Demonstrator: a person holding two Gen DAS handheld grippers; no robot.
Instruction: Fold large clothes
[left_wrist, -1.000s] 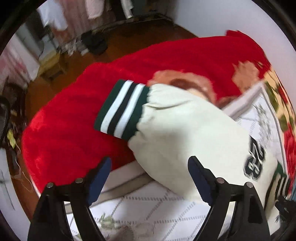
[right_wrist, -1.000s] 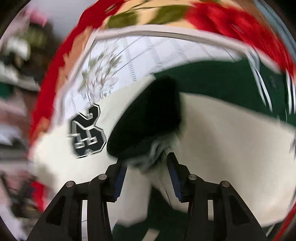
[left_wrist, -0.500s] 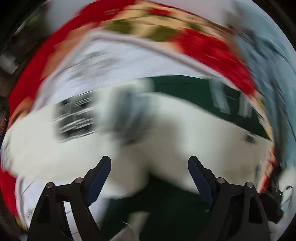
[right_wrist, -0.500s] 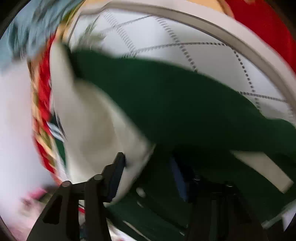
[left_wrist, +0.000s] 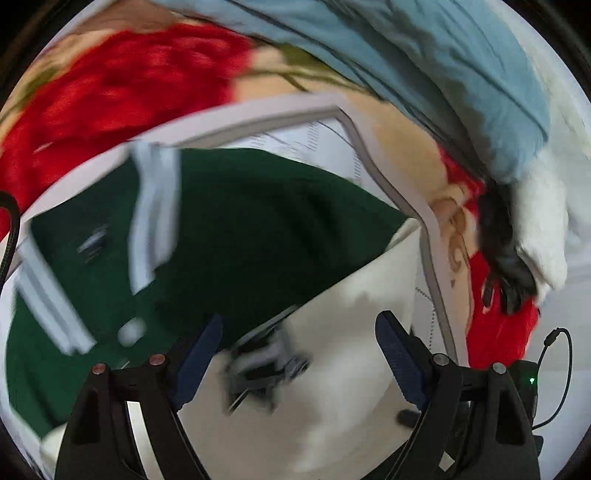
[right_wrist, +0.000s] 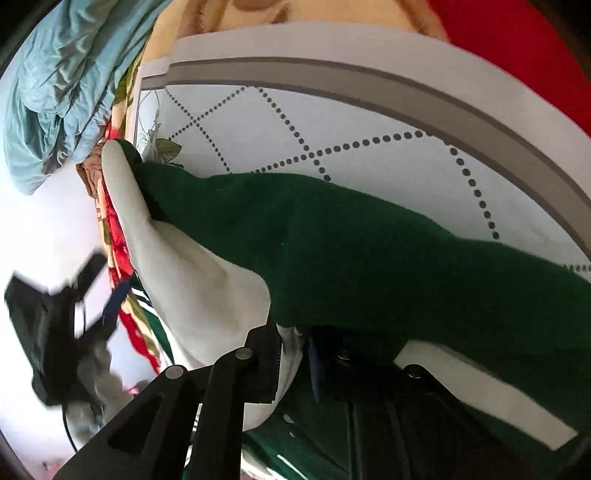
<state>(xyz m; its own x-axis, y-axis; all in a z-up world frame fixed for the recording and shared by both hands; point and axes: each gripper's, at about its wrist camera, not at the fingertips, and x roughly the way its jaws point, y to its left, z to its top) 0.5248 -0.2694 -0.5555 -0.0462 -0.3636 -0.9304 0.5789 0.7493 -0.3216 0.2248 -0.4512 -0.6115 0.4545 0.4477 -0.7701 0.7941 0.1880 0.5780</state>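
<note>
— Left wrist view: what is the left hand-held gripper (left_wrist: 295, 354) doing?

— Its two blue-padded fingers (left_wrist: 197, 352) stand wide apart with nothing between them. Below lies the jacket (left_wrist: 258, 229), a dark green body with white stripes and a cream sleeve (left_wrist: 343, 398) right under the gap. The picture is blurred, so the dark mark on the cream cloth cannot be read.

— And where is the jacket lying?

— On a white mat (left_wrist: 321, 138) with a grey border, spread over a red flowered blanket (left_wrist: 122, 81). A pale blue sheet (left_wrist: 424, 55) is bunched along the top edge.

— What about the right wrist view?

— The right hand-held gripper (right_wrist: 295, 354) is closed tight on the jacket (right_wrist: 369, 251), pinching cream fabric just where it meets the green. The green cloth drapes over the right finger and hides most of it. Behind, the mat (right_wrist: 369, 140) shows dotted diamond lines, and the blue sheet (right_wrist: 62, 85) sits at upper left.

— Is the other tool visible there?

— Yes, the left hand-held gripper (right_wrist: 88, 291) shows blurred at the left edge, apart from the jacket.
</note>
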